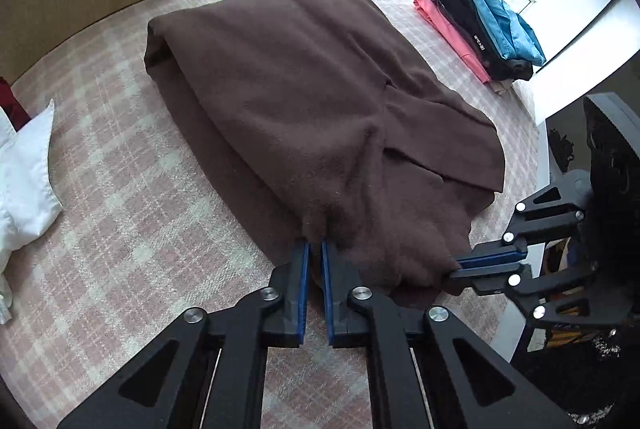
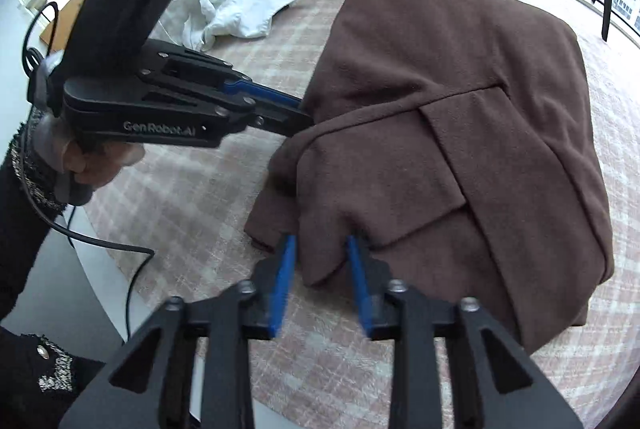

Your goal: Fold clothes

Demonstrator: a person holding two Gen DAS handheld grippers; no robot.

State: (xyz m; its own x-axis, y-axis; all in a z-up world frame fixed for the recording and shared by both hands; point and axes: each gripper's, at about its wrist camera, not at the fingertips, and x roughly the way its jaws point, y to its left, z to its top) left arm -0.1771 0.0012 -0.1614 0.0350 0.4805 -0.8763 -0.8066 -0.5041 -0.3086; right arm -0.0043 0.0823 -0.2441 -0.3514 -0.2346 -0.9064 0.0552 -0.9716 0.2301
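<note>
A dark brown fleece garment (image 1: 304, 101) lies folded over on a pink plaid surface, filling the view from centre toward 5 o'clock. Overlapping flaps cross its top, and its near edge at 6 o'clock is bunched.

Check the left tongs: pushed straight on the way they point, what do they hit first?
Most likely the brown garment: the left tongs are already pinching its near edge, so more brown cloth lies directly ahead.
</note>
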